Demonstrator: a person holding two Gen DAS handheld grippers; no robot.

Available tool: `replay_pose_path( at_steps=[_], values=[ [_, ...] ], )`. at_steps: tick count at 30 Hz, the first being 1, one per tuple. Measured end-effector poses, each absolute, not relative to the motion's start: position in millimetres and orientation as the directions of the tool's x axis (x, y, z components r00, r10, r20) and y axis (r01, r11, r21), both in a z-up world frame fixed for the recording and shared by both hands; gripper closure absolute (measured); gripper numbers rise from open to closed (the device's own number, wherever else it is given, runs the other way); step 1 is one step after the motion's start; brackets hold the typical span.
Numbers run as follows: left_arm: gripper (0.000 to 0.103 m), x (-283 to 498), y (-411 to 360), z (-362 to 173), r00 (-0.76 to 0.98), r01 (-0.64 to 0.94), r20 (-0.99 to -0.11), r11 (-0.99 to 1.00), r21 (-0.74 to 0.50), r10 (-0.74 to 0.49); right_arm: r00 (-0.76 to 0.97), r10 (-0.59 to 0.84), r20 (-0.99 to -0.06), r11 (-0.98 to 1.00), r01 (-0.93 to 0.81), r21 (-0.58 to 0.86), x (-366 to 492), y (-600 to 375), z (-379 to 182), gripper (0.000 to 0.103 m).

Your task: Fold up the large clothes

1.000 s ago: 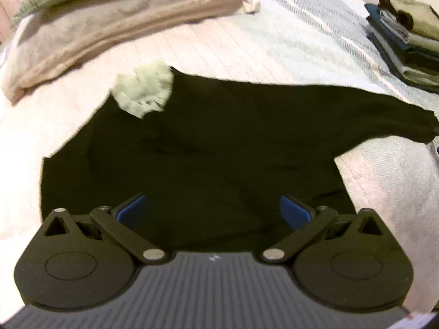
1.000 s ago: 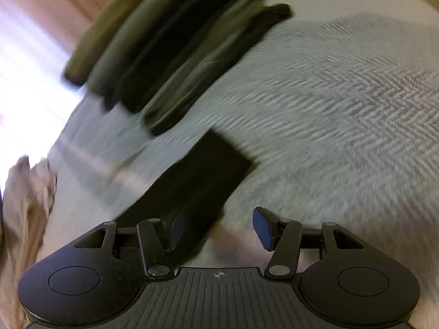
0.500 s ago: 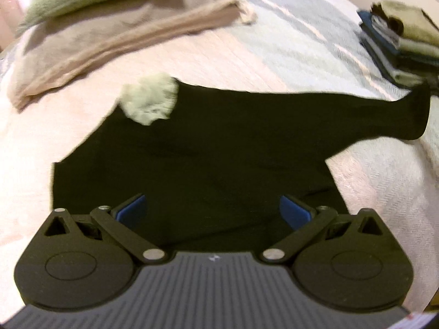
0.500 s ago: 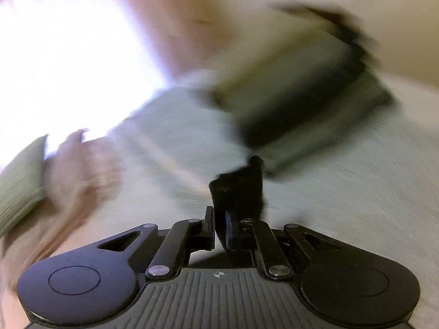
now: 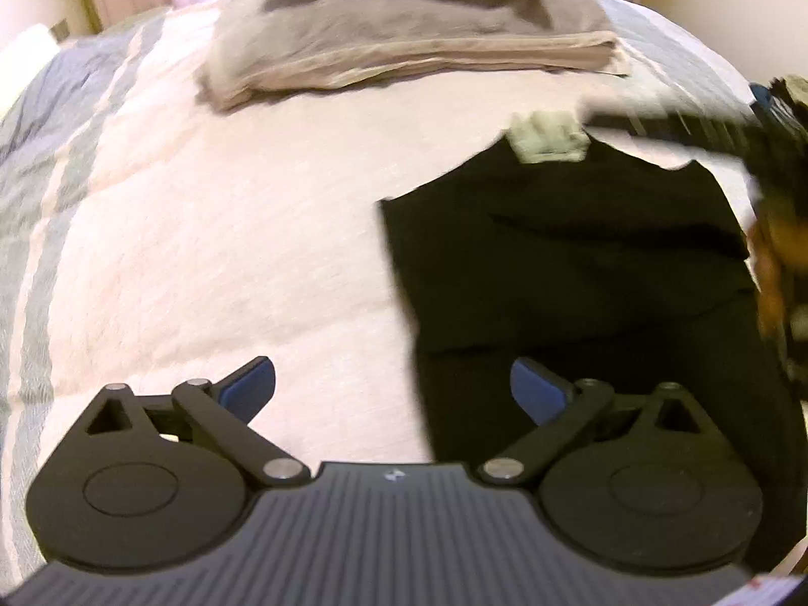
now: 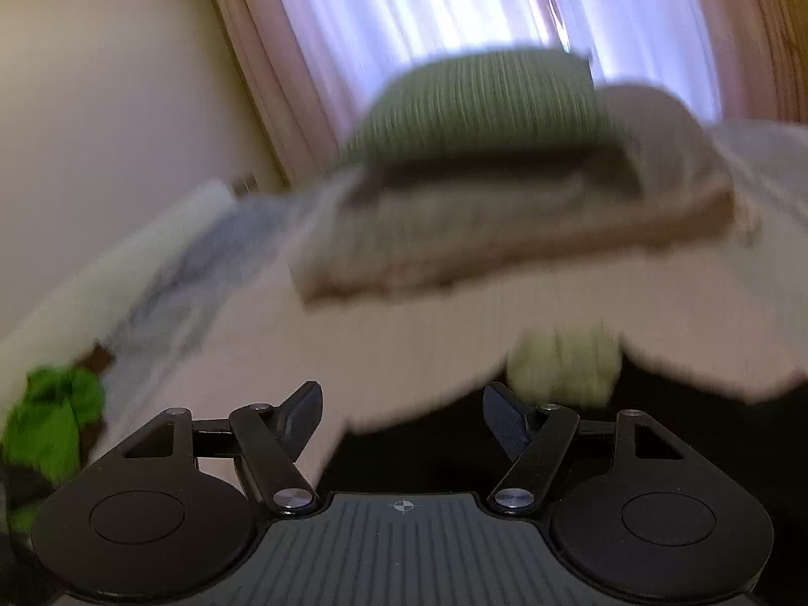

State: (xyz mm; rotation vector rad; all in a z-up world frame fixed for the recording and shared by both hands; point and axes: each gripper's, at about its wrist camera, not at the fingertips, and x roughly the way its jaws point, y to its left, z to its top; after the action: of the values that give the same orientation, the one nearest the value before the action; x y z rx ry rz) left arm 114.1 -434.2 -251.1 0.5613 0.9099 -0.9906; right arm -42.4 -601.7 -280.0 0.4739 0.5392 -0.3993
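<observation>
A black long-sleeved garment [image 5: 581, 262] with a pale green collar [image 5: 548, 136] lies flat on the pink bedspread [image 5: 227, 252]. My left gripper [image 5: 393, 389] hovers open over the garment's left edge, nothing between its blue pads. A blurred black sleeve [image 5: 682, 126] streaks across the garment's top right, beside a person's blurred hand [image 5: 772, 257]. In the right wrist view, my right gripper [image 6: 404, 424] is open above the black garment [image 6: 429, 449], with the collar [image 6: 565, 368] just ahead and to its right.
A folded beige blanket [image 5: 404, 45] topped by a green cushion [image 6: 485, 106] sits at the head of the bed. Curtains [image 6: 404, 10] hang behind. Something bright green [image 6: 50, 419] shows at the left edge. A grey-blue striped cover [image 5: 45, 161] borders the pink area.
My right gripper was shut on the black sleeve, swung left across the garment and is now open. My left gripper turned left, so the garment sits right in its view.
</observation>
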Motion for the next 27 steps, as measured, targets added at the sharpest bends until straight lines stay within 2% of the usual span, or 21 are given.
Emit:
replay_pose_path(
  at_steps=[5, 9, 10, 15, 17, 19, 20, 27],
  values=[
    [0.015, 143, -448, -275, 0.159, 0.871, -0.852, 0.478, -0.117, -0.498, 0.627, -0.322, -0.709, 0.746, 0.629, 0.217, -90, -616, -298, 0.035],
    [0.029, 137, -498, -292, 0.079, 0.891, -0.831, 0.414, -0.189, -0.550, 0.460, -0.413, -0.786, 0.678, 0.731, 0.072, -142, -640, -314, 0.035],
    [0.033, 135, -515, -297, 0.053, 0.895, -0.825, 0.393, -0.210, -0.563, 0.430, -0.426, -0.796, 0.664, 0.746, 0.048, -153, -648, -318, 0.035],
    [0.036, 127, -585, -321, 0.017, 0.910, -0.807, 0.344, -0.232, -0.590, 0.351, -0.481, -0.804, 0.630, 0.775, -0.039, -190, -680, -330, 0.035],
    [0.042, 129, -610, -331, 0.028, 0.907, -0.810, 0.355, -0.226, -0.586, 0.352, -0.478, -0.805, 0.624, 0.781, -0.029, -202, -688, -333, 0.035],
    [0.060, 135, -631, -342, 0.031, 0.905, -0.825, 0.367, -0.217, -0.564, 0.356, -0.471, -0.807, 0.627, 0.778, -0.023, -205, -694, -338, 0.035],
    [0.062, 137, -638, -346, 0.036, 0.904, -0.832, 0.373, -0.210, -0.554, 0.358, -0.469, -0.807, 0.630, 0.776, -0.021, -203, -697, -338, 0.035],
    [0.061, 155, -659, -375, 0.004, 0.886, -0.879, 0.409, -0.218, -0.476, 0.387, -0.444, -0.808, 0.650, 0.760, 0.007, -199, -716, -349, 0.035]
  ],
)
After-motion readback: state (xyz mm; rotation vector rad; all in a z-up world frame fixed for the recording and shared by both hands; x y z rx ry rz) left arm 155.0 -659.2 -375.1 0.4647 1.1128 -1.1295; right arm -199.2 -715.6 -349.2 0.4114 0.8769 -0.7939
